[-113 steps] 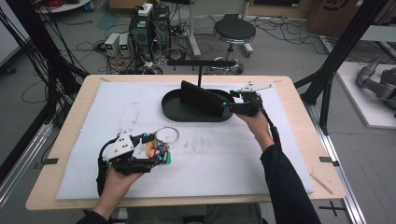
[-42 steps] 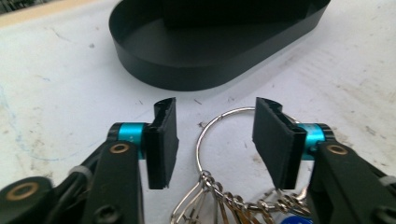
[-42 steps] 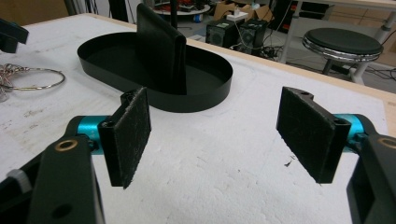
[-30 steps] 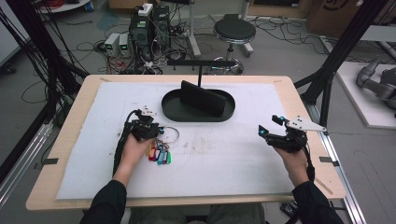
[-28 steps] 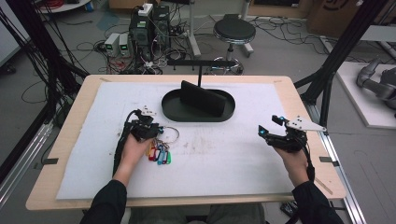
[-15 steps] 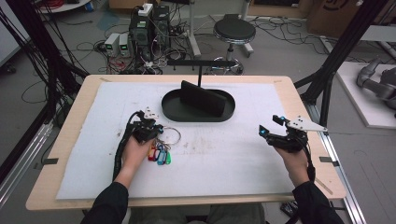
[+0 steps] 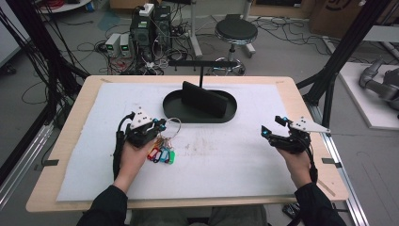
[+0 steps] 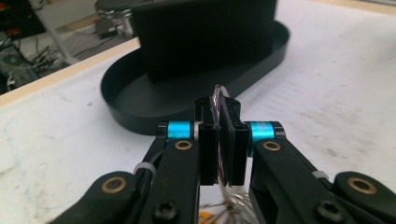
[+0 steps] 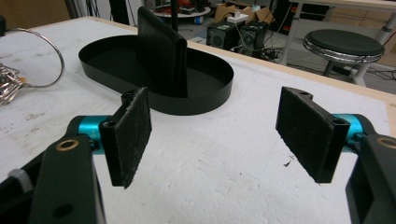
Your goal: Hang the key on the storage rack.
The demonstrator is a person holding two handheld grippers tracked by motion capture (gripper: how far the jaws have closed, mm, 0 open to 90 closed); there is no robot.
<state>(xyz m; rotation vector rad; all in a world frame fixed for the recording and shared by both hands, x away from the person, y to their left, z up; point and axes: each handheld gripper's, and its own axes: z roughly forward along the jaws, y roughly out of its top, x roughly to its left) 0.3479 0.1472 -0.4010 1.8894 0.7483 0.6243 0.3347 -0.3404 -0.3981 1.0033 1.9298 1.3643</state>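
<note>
A wire key ring [image 7: 173,126] carries several coloured key tags [image 7: 161,154], which trail on the white mat [image 7: 235,160]. My left gripper [image 7: 160,127] is shut on the ring, just left of the black oval tray [image 7: 171,106]. In the left gripper view the pads [image 8: 205,140] pinch the thin ring [image 8: 216,93] edge-on, with the tray [image 8: 121,88] close ahead. My right gripper [image 7: 272,125] rests open near the mat's right edge, nothing between its pads [image 9: 130,135]. The ring [image 9: 61,52] and the tray [image 9: 205,93] appear in the right gripper view.
An upright black block [image 7: 204,100] stands inside the tray. A black T-shaped stand [image 7: 202,63] rises behind the tray at the table's far edge. Beyond the table are a stool [image 7: 234,32], electronics and cables on the floor.
The left gripper closed on the key ring and rose a little, so the ring now stands up off the mat. The right gripper, at the tray in the earliest frame, has stayed still since.
</note>
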